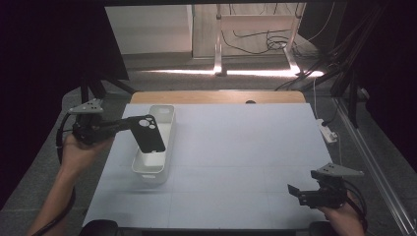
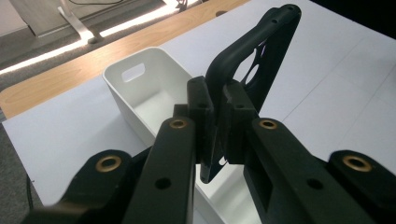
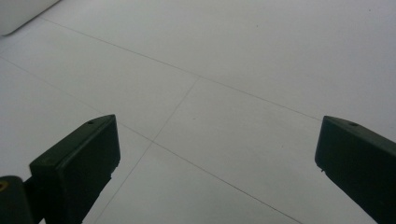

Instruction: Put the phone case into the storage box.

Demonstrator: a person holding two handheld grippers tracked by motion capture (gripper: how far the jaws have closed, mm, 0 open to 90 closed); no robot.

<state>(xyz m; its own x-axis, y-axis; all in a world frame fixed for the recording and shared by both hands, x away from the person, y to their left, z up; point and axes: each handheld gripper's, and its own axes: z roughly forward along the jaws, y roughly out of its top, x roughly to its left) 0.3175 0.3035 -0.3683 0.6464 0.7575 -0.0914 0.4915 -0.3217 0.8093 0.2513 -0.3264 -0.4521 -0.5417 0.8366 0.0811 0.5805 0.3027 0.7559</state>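
A black phone case [image 1: 149,134] with camera cut-outs hangs over the white bin [image 1: 164,162] at the table's left. My left gripper [image 1: 131,124] is shut on the case's upper edge, reaching in from the left. In the left gripper view the case [image 2: 261,56] stands on edge between the jaws of the left gripper [image 2: 217,112], with the bin [image 2: 126,93] open below and behind it. My right gripper [image 1: 298,193] rests low near the table's front right corner, open, with nothing between its jaws. The right gripper [image 3: 215,154] looks down on bare white tabletop.
The white table mat [image 1: 236,157] stretches between the bin and the right gripper. A wooden table edge [image 1: 216,96] runs along the back. A white power strip [image 1: 328,132] lies off the right edge. Cables and desk legs stand on the floor beyond.
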